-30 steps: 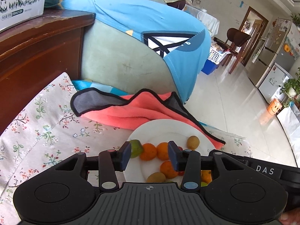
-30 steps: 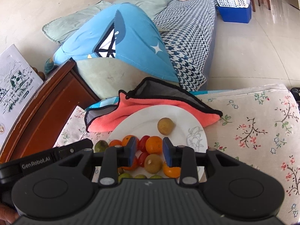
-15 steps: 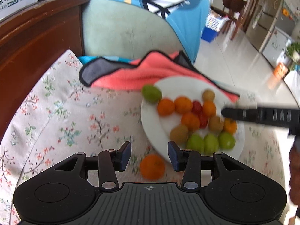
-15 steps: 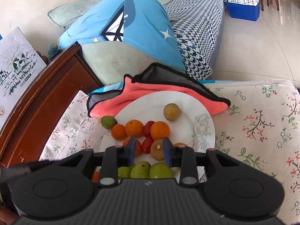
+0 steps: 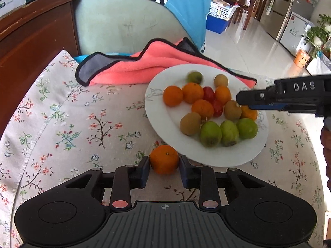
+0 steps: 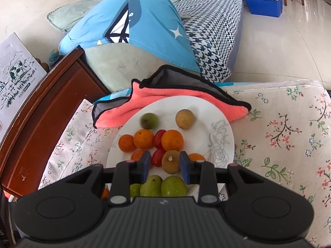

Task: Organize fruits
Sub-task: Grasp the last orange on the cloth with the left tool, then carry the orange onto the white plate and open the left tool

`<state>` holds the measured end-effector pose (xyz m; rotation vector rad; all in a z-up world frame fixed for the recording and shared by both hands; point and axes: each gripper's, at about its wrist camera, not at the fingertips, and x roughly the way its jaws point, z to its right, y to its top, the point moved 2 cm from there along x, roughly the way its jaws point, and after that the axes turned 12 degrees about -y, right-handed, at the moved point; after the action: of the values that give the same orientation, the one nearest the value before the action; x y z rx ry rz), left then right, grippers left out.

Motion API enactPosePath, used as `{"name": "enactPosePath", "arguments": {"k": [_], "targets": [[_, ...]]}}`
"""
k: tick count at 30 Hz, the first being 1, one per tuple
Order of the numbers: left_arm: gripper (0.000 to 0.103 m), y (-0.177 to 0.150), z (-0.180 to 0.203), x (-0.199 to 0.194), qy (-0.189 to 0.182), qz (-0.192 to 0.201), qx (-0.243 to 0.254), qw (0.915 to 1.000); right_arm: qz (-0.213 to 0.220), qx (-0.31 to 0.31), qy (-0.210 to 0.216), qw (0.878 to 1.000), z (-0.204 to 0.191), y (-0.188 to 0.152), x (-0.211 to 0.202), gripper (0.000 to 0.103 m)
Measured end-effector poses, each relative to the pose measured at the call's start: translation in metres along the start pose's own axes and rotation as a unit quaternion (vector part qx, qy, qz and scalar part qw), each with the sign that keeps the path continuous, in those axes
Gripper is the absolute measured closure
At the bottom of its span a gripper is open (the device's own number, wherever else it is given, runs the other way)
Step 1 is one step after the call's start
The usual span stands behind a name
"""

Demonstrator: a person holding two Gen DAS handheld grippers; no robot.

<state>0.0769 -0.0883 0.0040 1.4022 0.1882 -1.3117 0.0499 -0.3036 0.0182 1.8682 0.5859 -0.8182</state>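
A white plate (image 5: 227, 157) on the floral cloth holds several oranges, red tomatoes, brown kiwis and green fruits. One loose orange (image 5: 164, 158) lies on the cloth just off the plate's near rim. My left gripper (image 5: 164, 170) is open with its jaws either side of that orange. My right gripper (image 6: 164, 166) is open above the plate (image 6: 221, 136), its jaws around a brown kiwi (image 6: 170, 161) and a red tomato (image 6: 157, 157). It also shows in the left wrist view (image 5: 240, 101), over the plate's right side.
A pink cloth with black edging (image 5: 142, 66) lies behind the plate. A dark wooden cabinet (image 5: 31, 31) stands at the left. A sofa with a blue garment (image 6: 134, 26) is behind. The tiled floor drops off past the table's far right edge.
My left gripper pulled back from over the plate and came down around the loose orange on the cloth. A green fruit rolled from the cloth onto the plate. My right gripper lowered toward the kiwi.
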Motion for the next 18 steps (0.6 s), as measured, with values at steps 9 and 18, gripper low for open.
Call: {"name": "enactPosePath", "arguments": {"k": [9, 18], "targets": [[0.075, 0.02, -0.008, -0.012, 0.01, 0.042, -0.028, 0.9987, 0.001, -0.014, 0.035, 0.999, -0.001, -0.003, -0.007, 0.07], [0.075, 0.037, -0.011, -0.009, 0.006, 0.071, -0.051, 0.9961, 0.001, -0.045, 0.065, 0.997, -0.006, -0.008, -0.01, 0.071]]}}
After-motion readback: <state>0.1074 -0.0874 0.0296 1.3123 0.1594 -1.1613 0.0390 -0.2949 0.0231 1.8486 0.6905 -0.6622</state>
